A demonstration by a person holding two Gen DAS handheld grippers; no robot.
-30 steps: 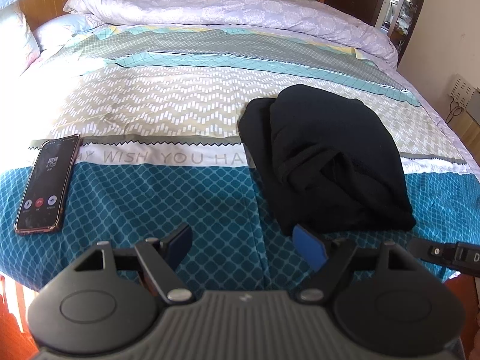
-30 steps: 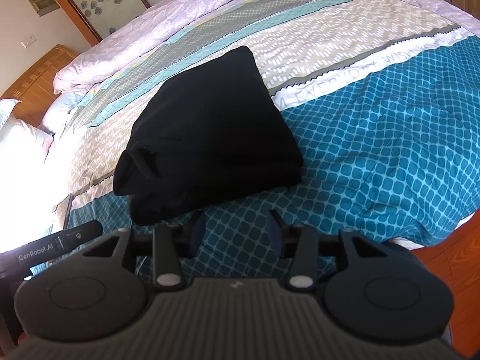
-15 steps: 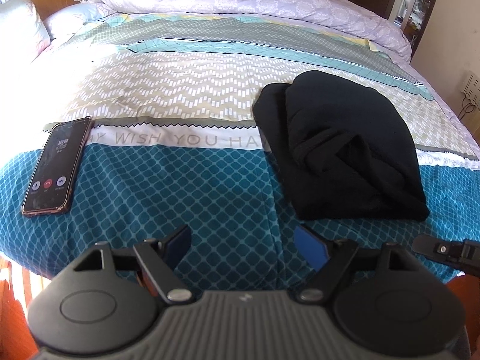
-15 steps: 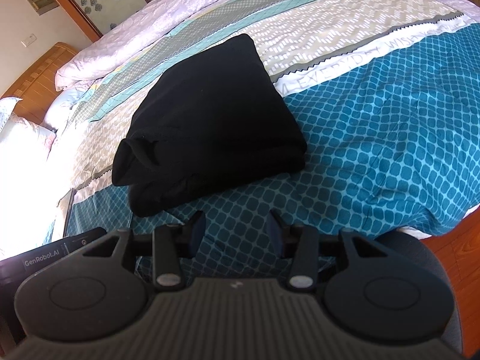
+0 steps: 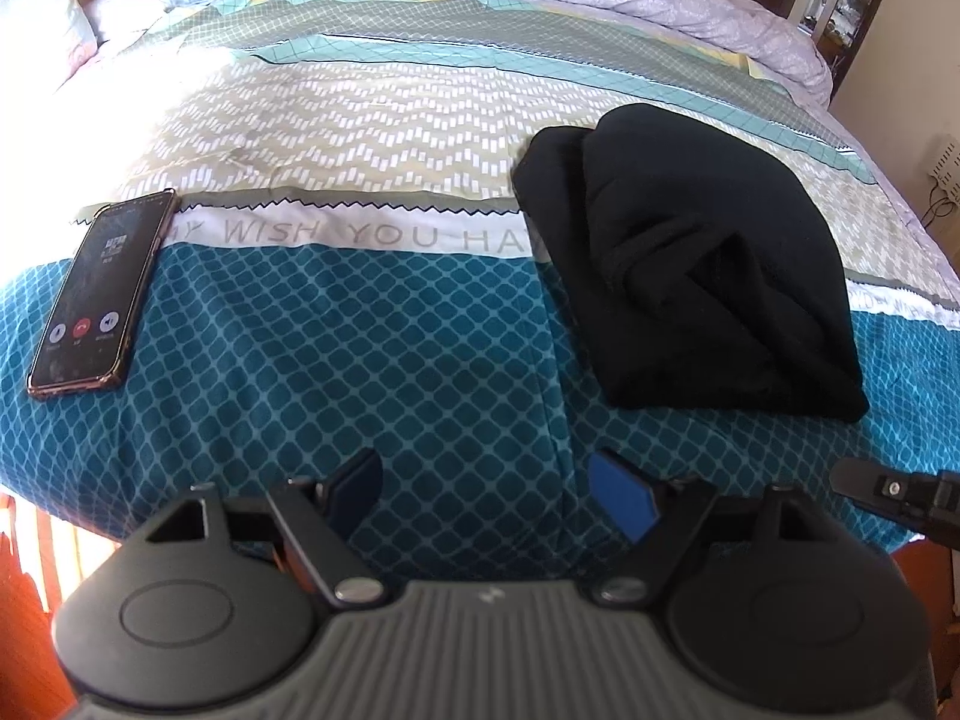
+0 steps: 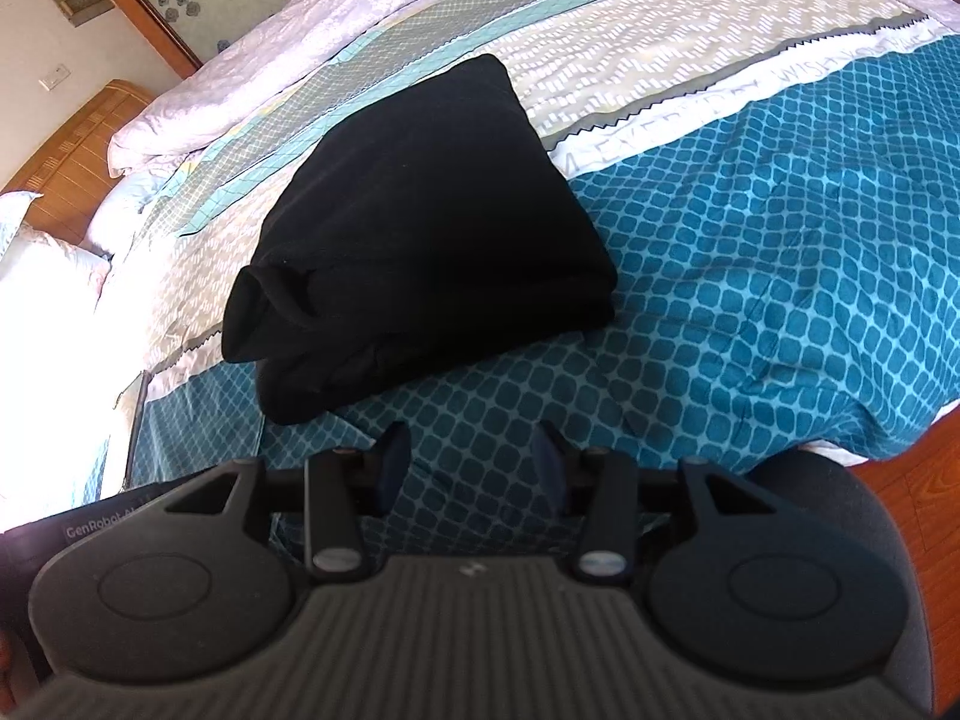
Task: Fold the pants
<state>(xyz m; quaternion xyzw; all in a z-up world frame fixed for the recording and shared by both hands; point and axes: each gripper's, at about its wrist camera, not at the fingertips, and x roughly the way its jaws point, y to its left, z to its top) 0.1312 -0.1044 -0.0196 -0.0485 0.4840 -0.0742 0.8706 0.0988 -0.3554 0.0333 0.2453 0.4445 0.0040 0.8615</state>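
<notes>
While folded black pants [image 5: 690, 276] lie mid-bed, left hand-held gripper [image 5: 489, 498] wide, right hand-held gripper [image 6: 471, 465] narrower, both empty

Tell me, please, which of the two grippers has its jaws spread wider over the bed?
The left gripper: its blue pads stand far apart, while the right gripper shows a narrower gap. Both are empty, short of the folded black pants.

Left claw [image 5: 489, 495]: jaws spread wide, nothing between them, blue pads [image 5: 618, 498] facing each other, pointing steeply down over the near edge of the bed [image 5: 420, 372]. Touching nothing. Right claw [image 6: 474, 468]: jaws parted about halfway, empty, also angled down over the bed's near edge. Its tip shows at the right edge of the left wrist view, just beside the left claw.
</notes>
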